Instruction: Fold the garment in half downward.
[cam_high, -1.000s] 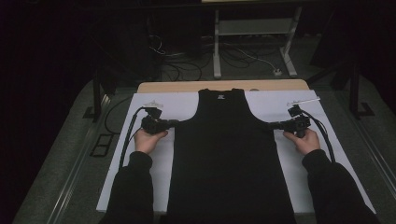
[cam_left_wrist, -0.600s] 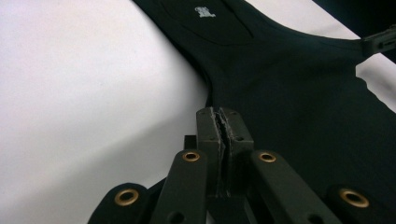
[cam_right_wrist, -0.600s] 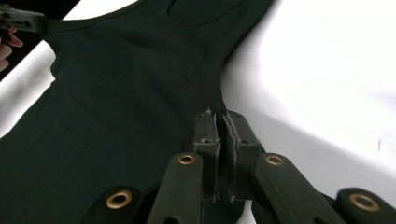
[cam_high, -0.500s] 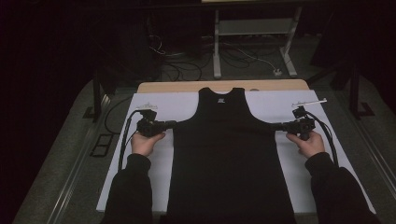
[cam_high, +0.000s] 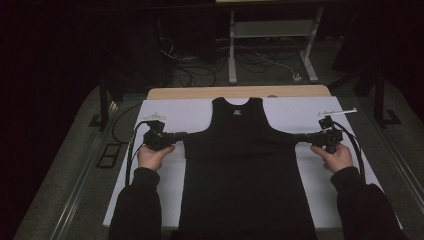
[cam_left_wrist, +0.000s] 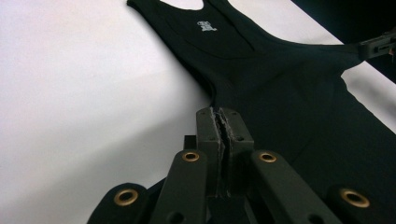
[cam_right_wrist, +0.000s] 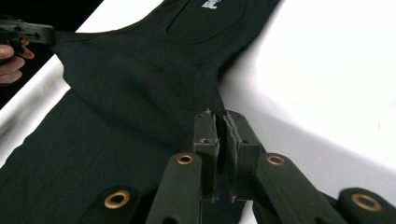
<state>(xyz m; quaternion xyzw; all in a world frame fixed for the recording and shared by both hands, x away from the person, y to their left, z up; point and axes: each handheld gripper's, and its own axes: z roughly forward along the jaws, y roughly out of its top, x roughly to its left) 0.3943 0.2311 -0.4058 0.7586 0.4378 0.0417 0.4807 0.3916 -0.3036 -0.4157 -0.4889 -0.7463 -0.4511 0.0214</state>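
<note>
A black tank top (cam_high: 245, 170) lies flat, neck away from me, on a white sheet (cam_high: 190, 112) that covers the table. My left gripper (cam_high: 184, 135) is shut on the top's left side seam just under the armhole. The right gripper (cam_high: 296, 137) is shut on the matching spot on the right side. Both seams are drawn outward into stretched points. In the left gripper view, the left gripper (cam_left_wrist: 223, 114) pinches the black fabric (cam_left_wrist: 280, 93), with the right gripper (cam_left_wrist: 376, 46) far across. In the right gripper view, the right gripper (cam_right_wrist: 220, 116) pinches the fabric's edge (cam_right_wrist: 140, 84).
A wooden table edge (cam_high: 240, 92) shows beyond the sheet. Behind it a metal stand (cam_high: 270, 35) and loose cables (cam_high: 195, 75) sit on the dark floor. A cable (cam_high: 131, 150) trails from the left gripper over the sheet's left side.
Both hands have moved outward, away from each other. The tank top's sides under the armholes are now pulled into taut points.
</note>
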